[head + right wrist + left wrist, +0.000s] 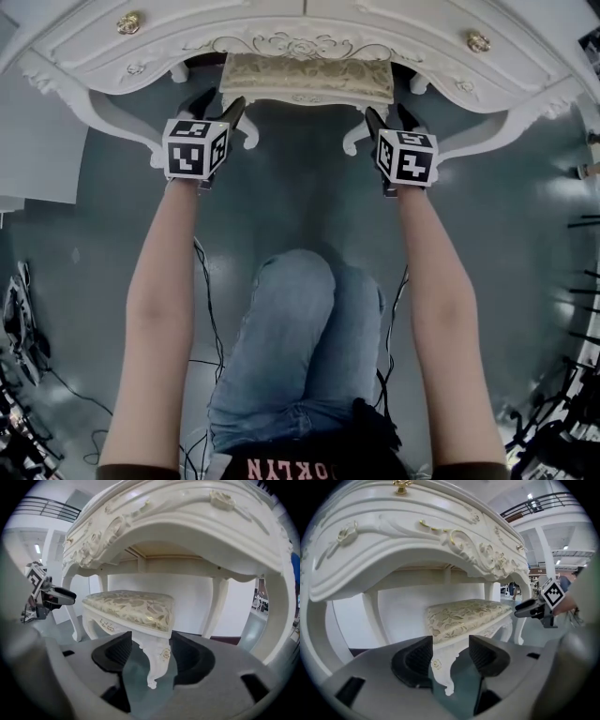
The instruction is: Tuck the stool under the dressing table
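Note:
The white carved stool has a gold-patterned seat (307,77) and stands partly under the white dressing table (281,28), with its front legs sticking out. My left gripper (217,105) holds the front-left leg (440,667) at its knee, and the jaws (450,648) are closed on it from both sides. My right gripper (391,117) grips the front-right leg (157,663) the same way, pads (151,648) against the knee. Each gripper shows in the other's view: the right gripper (529,609) and the left gripper (61,596). Seat cushion (464,616) (131,606) lies below the table's apron (417,541) (187,522).
The person's knees in jeans (300,319) are close behind the stool. Cables (202,281) trail over the grey floor. The table's own curved legs (103,117) (506,127) flank the stool. A white panel (37,141) stands at the left, dark clutter (572,403) at the right.

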Motion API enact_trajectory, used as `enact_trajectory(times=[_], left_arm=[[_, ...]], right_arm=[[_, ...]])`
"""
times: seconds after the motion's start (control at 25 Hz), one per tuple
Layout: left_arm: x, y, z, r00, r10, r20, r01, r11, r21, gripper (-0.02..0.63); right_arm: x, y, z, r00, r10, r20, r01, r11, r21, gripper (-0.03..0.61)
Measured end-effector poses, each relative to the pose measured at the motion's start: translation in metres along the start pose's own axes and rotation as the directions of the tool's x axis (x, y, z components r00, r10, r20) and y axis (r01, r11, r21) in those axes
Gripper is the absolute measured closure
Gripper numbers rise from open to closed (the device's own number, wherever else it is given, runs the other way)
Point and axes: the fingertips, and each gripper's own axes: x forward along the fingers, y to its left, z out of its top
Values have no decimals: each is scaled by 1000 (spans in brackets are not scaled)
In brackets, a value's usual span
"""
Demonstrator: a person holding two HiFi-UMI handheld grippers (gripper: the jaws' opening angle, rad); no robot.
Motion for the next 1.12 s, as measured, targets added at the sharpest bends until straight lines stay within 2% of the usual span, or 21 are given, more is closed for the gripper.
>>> enact_trajectory(times=[0.2,0.36,0.4,0.48,0.52,0.56,0.76,1.12], left_arm=[[-30,-11,16,998,-16,-55,14,999,-36,388],[-60,-21,36,995,-33,-96,27,998,-61,391],[-68,-23,42,993,-36,-108,29,997,-69,401],[-87,-26,54,990,-44,-132,33,996,-82,464],[-96,-27,61,989,-45,-142,33,996,-86,551],[-105,-27,68,988,-44,-151,30,995,-91,588],[-141,-25,112,983,-31,-181,11,993,-113,607],[-192,-30,182,978,-53,-202,26,991,-132,609]], right_arm=[[-37,14,23,999,38,-35,-38,999,-14,339],[-69,26,37,993,67,-93,-68,998,-8,401],[-79,28,40,991,66,-113,-68,998,-8,433],[-100,31,48,987,60,-146,-62,998,-12,569],[-111,33,55,986,61,-157,-64,998,-14,578],[-121,36,62,984,66,-166,-69,997,-17,578],[-162,38,108,979,78,-188,-84,996,-21,578],[-224,38,179,976,86,-201,-82,996,27,580]])
